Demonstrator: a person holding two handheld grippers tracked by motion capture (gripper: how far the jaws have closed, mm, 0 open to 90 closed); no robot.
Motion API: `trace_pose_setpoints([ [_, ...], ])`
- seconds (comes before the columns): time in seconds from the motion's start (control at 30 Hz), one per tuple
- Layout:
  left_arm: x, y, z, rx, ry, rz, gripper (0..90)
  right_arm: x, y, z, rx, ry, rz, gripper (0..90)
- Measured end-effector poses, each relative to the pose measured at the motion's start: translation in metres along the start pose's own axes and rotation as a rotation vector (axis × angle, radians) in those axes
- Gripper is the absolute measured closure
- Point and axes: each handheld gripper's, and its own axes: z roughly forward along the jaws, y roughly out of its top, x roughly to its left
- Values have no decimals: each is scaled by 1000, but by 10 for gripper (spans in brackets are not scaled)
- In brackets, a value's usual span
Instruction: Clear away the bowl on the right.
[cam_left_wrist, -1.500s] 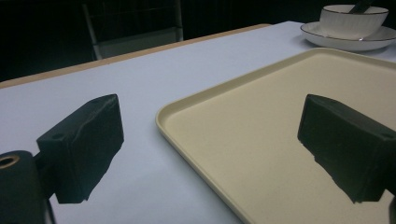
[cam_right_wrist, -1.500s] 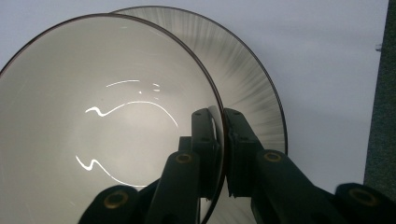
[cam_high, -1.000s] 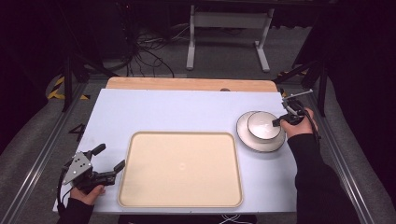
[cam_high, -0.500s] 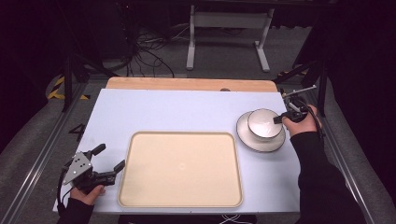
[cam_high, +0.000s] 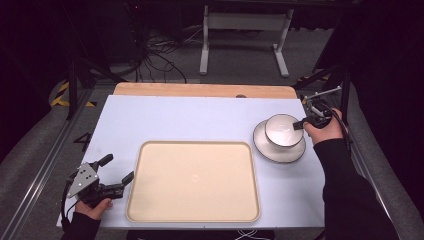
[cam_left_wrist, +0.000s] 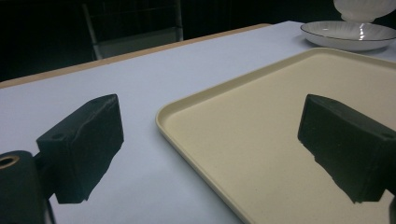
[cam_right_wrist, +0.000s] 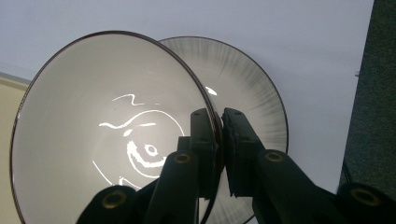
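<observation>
Bowl (cam_high: 283, 131), white and glossy, sits pinched at its three o'clock rim by the right gripper (cam_high: 301, 123), just above the plate (cam_high: 280, 152) at the table's (cam_high: 190, 120) three o'clock edge. It looks rigid, slick and breakable, so a thin rim grip could slip; its underside is hidden. Left gripper (cam_high: 116, 175), at eight o'clock beside the tray (cam_high: 192, 182), gapes wide, holding nothing.

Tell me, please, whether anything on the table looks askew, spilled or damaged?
Nothing spilled or broken. The white ceramic bowl is tilted, pinched by its rim in the right gripper above the white round saucer; the beige plastic tray lies square.
</observation>
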Motion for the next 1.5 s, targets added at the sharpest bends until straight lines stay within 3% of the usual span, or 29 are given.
trace_pose_setpoints([
  [0.23,0,0,0,1,3,1,76,6,1,-5,-1,-3,-24,830],
  [0.67,0,0,0,1,3,0,76,37,7,-12,-10,43,-106,828],
  [1.5,0,0,0,0,-1,1,76,121,12,-16,-14,186,-266,826],
])
